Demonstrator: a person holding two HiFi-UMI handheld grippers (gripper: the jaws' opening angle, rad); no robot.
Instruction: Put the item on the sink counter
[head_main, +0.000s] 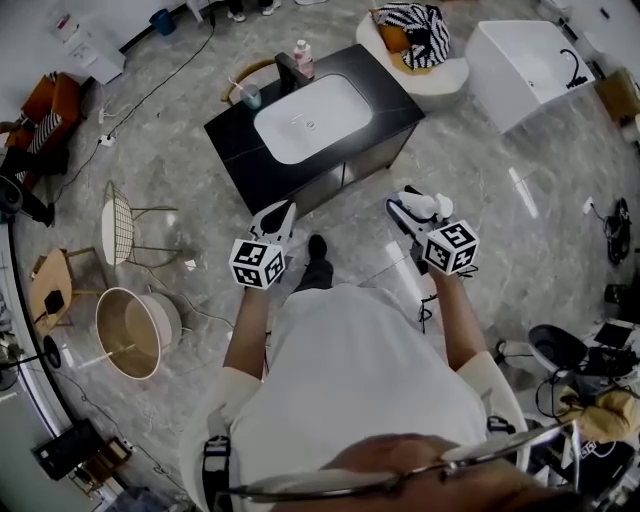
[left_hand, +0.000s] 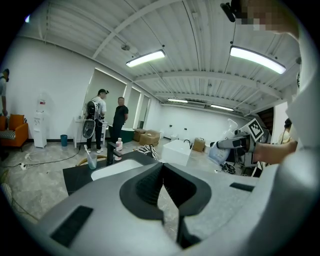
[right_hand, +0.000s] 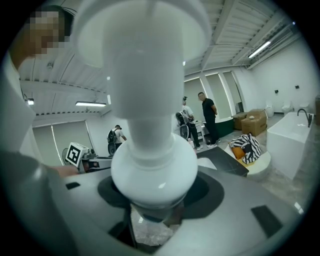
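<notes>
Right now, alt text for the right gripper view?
The right gripper clamps a white bottle that fills the centre of the frame. Behind it are a dark sink counter, a striped cushion and two people standing.

Two grippers (head_main: 284, 208) (head_main: 400, 207), one white bottle (right_hand: 152, 170), one sink counter (head_main: 238, 142), one pink bottle (head_main: 303, 58), one cup (head_main: 250, 96), one bathtub (head_main: 520, 62)

An open studio hall staged as a bathroom: freestanding sink counter (head_main: 232, 137), bathtub (head_main: 497, 78), ceiling strip lights (left_hand: 145, 58).
</notes>
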